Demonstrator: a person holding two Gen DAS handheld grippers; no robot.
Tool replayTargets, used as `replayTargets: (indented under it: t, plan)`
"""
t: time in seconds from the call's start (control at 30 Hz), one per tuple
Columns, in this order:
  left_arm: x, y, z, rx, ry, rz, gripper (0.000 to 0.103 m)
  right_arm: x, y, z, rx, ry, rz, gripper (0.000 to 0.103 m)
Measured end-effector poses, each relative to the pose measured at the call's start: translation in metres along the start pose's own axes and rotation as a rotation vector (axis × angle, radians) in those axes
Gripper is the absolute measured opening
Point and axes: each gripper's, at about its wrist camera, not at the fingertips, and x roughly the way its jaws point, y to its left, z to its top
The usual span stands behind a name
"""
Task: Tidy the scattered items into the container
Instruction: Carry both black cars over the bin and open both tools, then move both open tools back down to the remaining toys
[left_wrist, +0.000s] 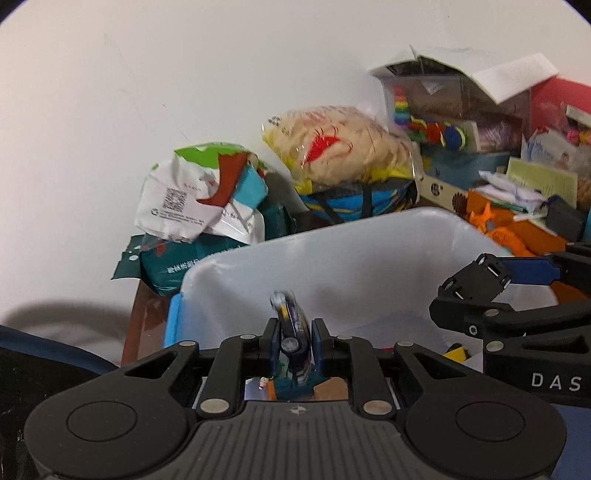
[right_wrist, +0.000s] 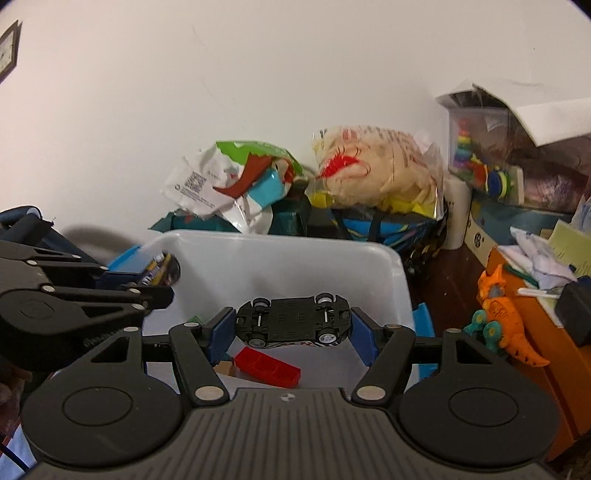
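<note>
In the left wrist view, a small blue toy car (left_wrist: 293, 338) stands on end between the pads of my left gripper (left_wrist: 294, 332), which is shut on it. The car's top end is blurred. It hangs over the white plastic bin (left_wrist: 332, 266). My right gripper (right_wrist: 291, 328) is shut on a toy car (right_wrist: 293, 322) turned upside down, black underside and wheels showing, above the same bin (right_wrist: 295, 258). A red block (right_wrist: 267, 365) and other small pieces lie on the bin floor. Each gripper shows in the other's view: left gripper (right_wrist: 162, 284) with its car (right_wrist: 162, 271), right gripper (left_wrist: 454, 291).
Behind the bin, crumpled snack bags (right_wrist: 229, 184) and a bagged plush toy (right_wrist: 373, 173) lean on the white wall. To the right are an orange dinosaur toy (right_wrist: 506, 314), an orange box (right_wrist: 546, 350) with papers, and a clear box of coloured toys (right_wrist: 484, 162). Blue clips flank the bin.
</note>
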Motion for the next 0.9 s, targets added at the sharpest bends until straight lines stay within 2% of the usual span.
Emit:
replayTargets:
  t: [0.03,0.1,0.17,0.2,0.33,0.43,0.57,0.63,0.8,0.9]
  plan:
    - [0.002,0.001,0.0,0.0,0.001,-0.004,0.025,0.004,-0.001,0.0,0.006,0.012,-0.001,0.069]
    - [0.003,0.003,-0.001,-0.014,-0.006,-0.028,0.043,0.009,-0.003,-0.002,0.026,0.026,-0.005,0.071]
    - [0.002,0.003,-0.001,-0.02,-0.017,-0.027,0.057,0.009,-0.005,-0.004,0.037,0.023,-0.013,0.074]
    - [0.0,0.003,-0.001,-0.023,-0.025,-0.03,0.059,0.008,-0.005,-0.004,0.036,0.021,-0.016,0.075]
    - [-0.018,0.003,-0.001,-0.038,-0.063,-0.028,0.06,-0.002,-0.004,-0.003,0.028,0.001,-0.02,0.075]
    - [-0.037,0.003,-0.002,-0.033,-0.094,-0.015,0.069,-0.019,-0.004,-0.001,0.03,-0.035,-0.02,0.077]
    - [-0.068,0.002,-0.012,-0.017,-0.112,0.004,0.072,-0.052,-0.001,-0.003,0.026,-0.096,-0.004,0.083]
    - [-0.081,0.002,-0.022,-0.042,-0.092,0.0,0.075,-0.065,0.001,-0.007,0.016,-0.108,0.005,0.088]
    - [-0.105,0.0,-0.062,-0.112,-0.045,-0.02,0.077,-0.092,0.001,-0.03,0.014,-0.084,0.026,0.09]
    - [-0.104,-0.002,-0.084,-0.176,0.046,-0.072,0.077,-0.099,-0.001,-0.049,0.041,-0.036,0.034,0.09]
